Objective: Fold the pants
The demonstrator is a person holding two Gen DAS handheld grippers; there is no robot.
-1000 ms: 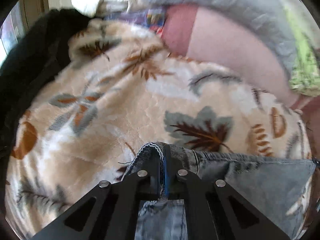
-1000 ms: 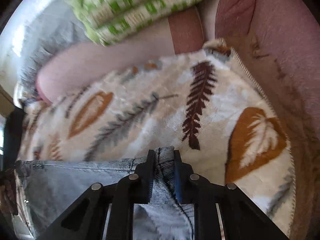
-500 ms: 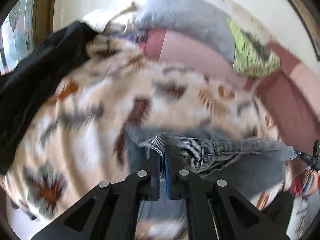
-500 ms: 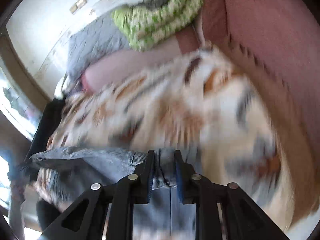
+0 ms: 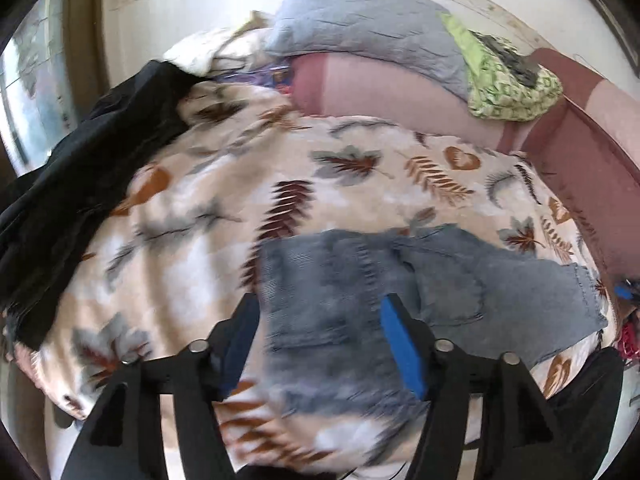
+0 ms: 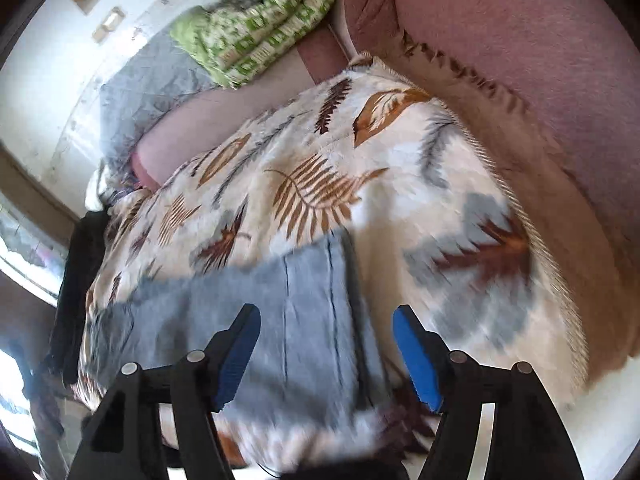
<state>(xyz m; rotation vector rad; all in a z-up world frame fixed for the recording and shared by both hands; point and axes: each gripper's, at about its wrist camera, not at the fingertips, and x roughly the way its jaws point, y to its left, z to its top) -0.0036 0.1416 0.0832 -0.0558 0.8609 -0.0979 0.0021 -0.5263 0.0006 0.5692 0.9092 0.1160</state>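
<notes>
We find the left gripper (image 5: 320, 320) spread wide, its blue-padded fingers (image 5: 400, 344) apart and pinching nothing. The right gripper (image 6: 326, 334) stands likewise spread, with nothing between its fingers (image 6: 416, 356).

The grey-blue denim pants (image 5: 400, 292) lie on the leaf-print blanket (image 5: 224, 184), near its front edge. In the left wrist view the denim runs from beneath the left gripper out to the right, and a stitched back pocket (image 5: 452, 292) faces up. Layers of denim overlap near the middle, though blur prevents us from telling exactly how they are folded. In the right wrist view the pants (image 6: 288, 320) lie flat under and between the fingers, with vertical seams showing; the cloth extends to the left. We cannot tell whether either gripper touches the cloth.

The blanket (image 6: 320, 184) covers a pink sofa (image 6: 520, 60), whose backrest and armrest border it at the rear and the right. A grey pillow (image 5: 360, 20) and a green patterned cloth (image 5: 512, 88) rest on top of the backrest, just beside each other. A black garment (image 5: 80, 168) is heaped at the blanket's left edge, overlapping it. Pale cloth (image 5: 208, 48) sits behind the black garment, next to the pillow. Both views are blurred toward the lower edge.
</notes>
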